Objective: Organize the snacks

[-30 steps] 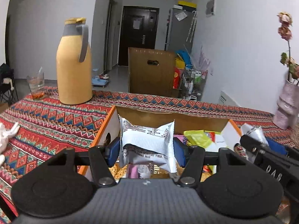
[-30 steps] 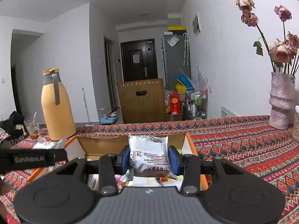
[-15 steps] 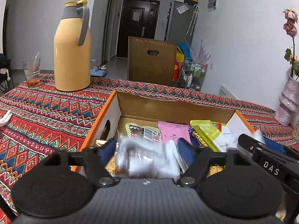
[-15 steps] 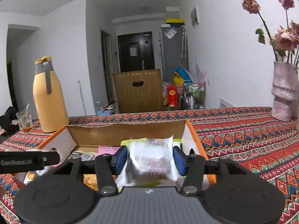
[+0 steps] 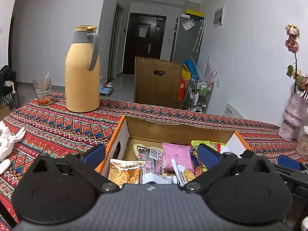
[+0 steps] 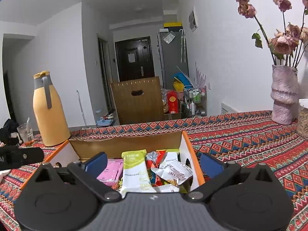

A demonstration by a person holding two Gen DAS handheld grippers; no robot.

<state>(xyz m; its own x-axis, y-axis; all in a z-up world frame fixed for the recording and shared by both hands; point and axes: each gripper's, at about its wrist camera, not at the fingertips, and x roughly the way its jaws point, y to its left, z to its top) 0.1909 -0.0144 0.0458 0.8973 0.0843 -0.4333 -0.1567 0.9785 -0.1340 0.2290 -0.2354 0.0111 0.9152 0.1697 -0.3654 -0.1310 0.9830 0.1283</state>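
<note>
Both pkts dropped into box (image 5: 123,132); L tool (image 5: 151,155) & R tool (image 6: 153,163) opening, empty.

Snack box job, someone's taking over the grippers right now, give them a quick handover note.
Left gripper: jaws opening, nothing between them.
Right gripper: jaws opening, nothing held.
Both hang over the cardboard box on the patterned tablecloth.
Done: pink packet, green-and-white packet, silver packet and others lie in the box.
Left: no loose snacks are visible outside it; check the table.
</note>
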